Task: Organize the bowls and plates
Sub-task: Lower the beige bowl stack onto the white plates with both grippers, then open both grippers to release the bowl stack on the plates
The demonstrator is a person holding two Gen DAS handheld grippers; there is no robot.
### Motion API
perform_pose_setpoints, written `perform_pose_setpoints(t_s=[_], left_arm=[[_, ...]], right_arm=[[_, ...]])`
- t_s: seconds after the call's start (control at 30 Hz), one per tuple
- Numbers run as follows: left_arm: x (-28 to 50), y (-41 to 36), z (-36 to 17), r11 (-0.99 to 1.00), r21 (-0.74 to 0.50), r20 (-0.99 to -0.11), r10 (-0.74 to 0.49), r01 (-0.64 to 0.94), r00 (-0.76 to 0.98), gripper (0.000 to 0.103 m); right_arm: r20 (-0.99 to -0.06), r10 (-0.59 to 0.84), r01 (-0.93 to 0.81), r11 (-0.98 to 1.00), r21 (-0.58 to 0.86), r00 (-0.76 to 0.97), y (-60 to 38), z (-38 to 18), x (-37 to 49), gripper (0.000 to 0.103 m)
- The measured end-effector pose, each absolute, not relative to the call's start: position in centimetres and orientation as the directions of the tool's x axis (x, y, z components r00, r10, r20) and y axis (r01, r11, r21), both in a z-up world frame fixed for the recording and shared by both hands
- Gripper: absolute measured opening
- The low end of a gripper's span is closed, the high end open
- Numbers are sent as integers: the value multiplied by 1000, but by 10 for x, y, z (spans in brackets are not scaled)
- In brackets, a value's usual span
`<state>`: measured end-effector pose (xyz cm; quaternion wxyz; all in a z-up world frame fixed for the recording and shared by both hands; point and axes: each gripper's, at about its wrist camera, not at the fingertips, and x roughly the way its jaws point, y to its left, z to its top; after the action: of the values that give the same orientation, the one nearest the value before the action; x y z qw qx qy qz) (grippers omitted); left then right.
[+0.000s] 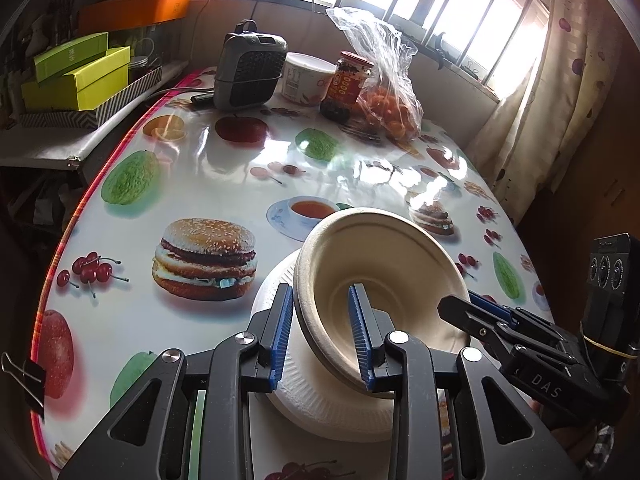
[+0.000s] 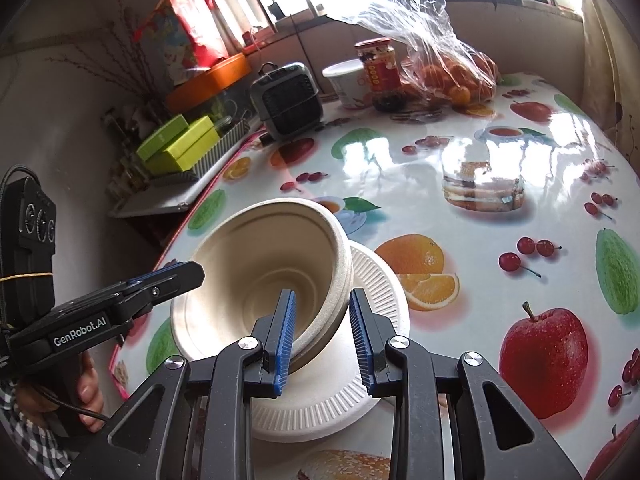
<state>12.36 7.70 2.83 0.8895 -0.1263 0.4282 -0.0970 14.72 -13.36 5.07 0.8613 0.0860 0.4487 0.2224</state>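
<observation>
Bowls [image 1: 384,276]: nested beige pair, tilted hard, mouth facing the cameras, low edge resting on the plate [image 1: 320,408]. The plate is white with a ribbed rim, flat on the worktop [image 1: 208,168], just right of the printed burger in the left wrist view.

Left gripper [image 1: 322,336]: jaws narrowed and pinching the bowls' rim, one blue pad outside the wall and one inside. Seen from the right wrist it comes in at the bowls' left edge [image 2: 176,276]; a hand [image 2: 86,392] with a checked sleeve holds its grip.

Right gripper [image 2: 322,336]: jaws likewise narrowed over the bowls' rim on the opposite side, left pad inside the bowl and right pad outside, over the plate. The inside pad sits against the wall. I can't tell whether the outside pad touches it. From the left wrist it sits at the bowls' right edge [image 1: 468,312].

So the bowls are flanked by both grippers, propped on the plate and not lying flat.

Relative to the bowls, far side of the worktop: a grey fan heater [image 1: 248,68], a white tub [image 1: 306,78] right of it, then a red-lidded jar [image 1: 348,84], then a clear bag of oranges [image 1: 384,92]. Green boxes [image 1: 76,76] are on a shelf off the worktop's left edge. A binder clip [image 1: 24,376] is on the near left edge of the worktop.
</observation>
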Motion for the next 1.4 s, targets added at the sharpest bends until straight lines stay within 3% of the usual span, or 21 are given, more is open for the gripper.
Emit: perform_pose_setpoints(t_s=[0.43,0.8,1.4], left_arm=[[123,76,28,950,-305,-740,-281,67,612,30],[121,73,30,951,-298,-736,-282,80,615,34],[108,69,42,957,-274,-716,-267,93,644,46]], right_arm=[[-729,460,-308,887,345,507,-135,52,147,27],[-724,456,-303,889,343,518,-140,55,143,33],[-706,460,-309,887,342,539,-142,61,134,42]])
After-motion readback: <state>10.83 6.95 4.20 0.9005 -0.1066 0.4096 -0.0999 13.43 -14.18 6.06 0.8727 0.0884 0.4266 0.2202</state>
